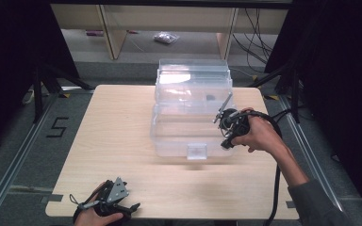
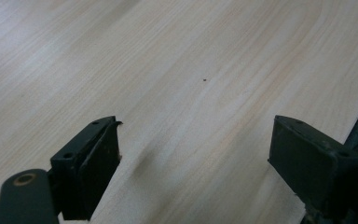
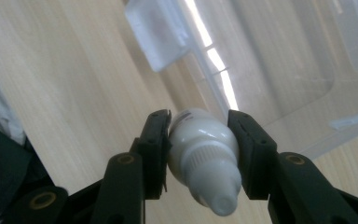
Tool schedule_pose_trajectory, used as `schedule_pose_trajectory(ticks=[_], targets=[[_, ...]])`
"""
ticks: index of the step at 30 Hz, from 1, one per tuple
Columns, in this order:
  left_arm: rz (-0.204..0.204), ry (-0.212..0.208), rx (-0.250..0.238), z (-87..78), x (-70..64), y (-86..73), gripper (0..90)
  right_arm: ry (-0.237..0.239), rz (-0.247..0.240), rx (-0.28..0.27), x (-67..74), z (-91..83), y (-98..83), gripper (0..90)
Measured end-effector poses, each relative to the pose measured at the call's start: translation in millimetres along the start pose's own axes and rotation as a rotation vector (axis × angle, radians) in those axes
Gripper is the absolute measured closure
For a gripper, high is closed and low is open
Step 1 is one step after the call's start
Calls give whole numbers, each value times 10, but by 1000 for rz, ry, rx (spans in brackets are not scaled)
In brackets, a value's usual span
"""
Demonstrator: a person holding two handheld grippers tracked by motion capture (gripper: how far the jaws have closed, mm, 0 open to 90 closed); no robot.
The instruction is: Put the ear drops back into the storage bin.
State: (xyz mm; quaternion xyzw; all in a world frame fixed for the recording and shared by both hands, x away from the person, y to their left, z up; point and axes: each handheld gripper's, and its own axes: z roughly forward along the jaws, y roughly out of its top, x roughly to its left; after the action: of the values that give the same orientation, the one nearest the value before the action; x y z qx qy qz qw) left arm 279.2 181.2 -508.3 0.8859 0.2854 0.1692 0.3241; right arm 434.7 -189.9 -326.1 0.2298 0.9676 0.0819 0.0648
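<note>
A small white bottle (image 3: 203,156) with a ribbed cap and a nozzle pointing toward the camera sits clamped between the jaws of my right gripper (image 3: 199,135). In the high view that right gripper (image 1: 229,128) hangs over the right front corner of a clear plastic box (image 1: 192,110) with its lid open at the back. The box's front latch (image 3: 156,35) and rim appear just beyond the bottle. My left gripper (image 2: 193,154) is open over bare wood, low above the table. In the high view the left gripper (image 1: 115,200) rests at the table's front left edge.
The light wooden table (image 1: 118,136) carries the box in its middle. A grey floor with a "5" mark (image 1: 56,127) lies to the left. Desk legs and a small bag (image 1: 166,37) stand beyond the table. Cables (image 1: 275,188) trail down from the right gripper.
</note>
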Motion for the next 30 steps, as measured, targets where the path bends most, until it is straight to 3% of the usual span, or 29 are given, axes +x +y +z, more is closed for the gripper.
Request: schedule_pose_trajectory(ticks=[2,3,4,7,8,9,12,13,14,16,17,20,23,26,27,28,29,30], targets=[[5,-6,4,-13,2,1,156,1,14,12,-59,7,1,602],[27,-6,20,-24,18,5,156,-7,40,17,-73,4,3,602],[-7,-2,-6,-5,-1,2,156,-5,17,10,-124,19,7,602],[0,-5,-1,-4,0,-3,156,-7,42,17,-191,32,27,602],[23,-5,17,-22,14,4,156,-10,42,17,-217,43,35,602],[-2,-5,-5,-5,2,2,156,-12,51,22,-241,49,44,602],[23,-5,0,-4,12,4,156,-19,66,22,-328,89,74,602],[1,-9,4,-12,0,0,156,-21,70,21,-348,101,82,602],[25,-5,17,-22,16,5,156,-22,88,30,-397,137,107,602],[12,4,2,-4,5,5,156,-21,97,41,-424,161,122,602],[26,5,3,-3,11,6,156,-21,106,47,-479,222,140,602],[-2,6,-1,-1,2,2,156,-17,122,64,-539,284,159,602],[3,-2,-3,-2,3,-1,156,-17,171,97,-616,398,183,602],[1,4,-1,-3,1,4,156,-17,166,101,-683,464,186,602],[24,-12,2,-16,14,10,156,-26,164,108,-726,508,193,602],[21,-9,3,-10,14,7,156,-26,164,108,-726,508,193,602],[25,-10,6,-12,18,7,156,-23,200,119,-720,526,205,602],[23,-9,5,-20,15,9,156,-12,190,116,-745,551,208,602]])
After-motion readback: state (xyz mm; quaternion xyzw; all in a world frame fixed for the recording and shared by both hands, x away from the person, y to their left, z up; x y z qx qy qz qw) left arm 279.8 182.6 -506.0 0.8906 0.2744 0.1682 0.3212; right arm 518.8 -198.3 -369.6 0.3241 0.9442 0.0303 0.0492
